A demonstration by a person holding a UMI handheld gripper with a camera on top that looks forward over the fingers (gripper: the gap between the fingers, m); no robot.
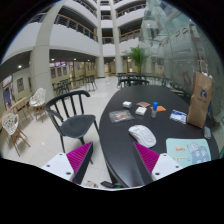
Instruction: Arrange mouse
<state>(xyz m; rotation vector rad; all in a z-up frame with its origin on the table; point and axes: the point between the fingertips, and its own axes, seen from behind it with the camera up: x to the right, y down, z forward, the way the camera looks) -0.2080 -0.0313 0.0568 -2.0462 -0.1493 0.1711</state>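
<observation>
Claw [113, 160] released above a dark round table [125, 150]; white mouse [142, 134] just ahead; bright atrium beyond.

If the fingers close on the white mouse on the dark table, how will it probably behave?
The white mouse looks like a rigid shell, so it should probably keep its shape. Its rounded, smooth top may slip between the pads. It lies flat on the dark table, so it would likely slide, not roll. The gripper is open.

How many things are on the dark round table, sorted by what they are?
White computer mouse: 1
Light blue mouse mat: 1
Brown paper bag: 1
Other small flat items, too small to name: about 4
Total: about 7
The open fingers hold nothing; the mouse lies just ahead.
</observation>
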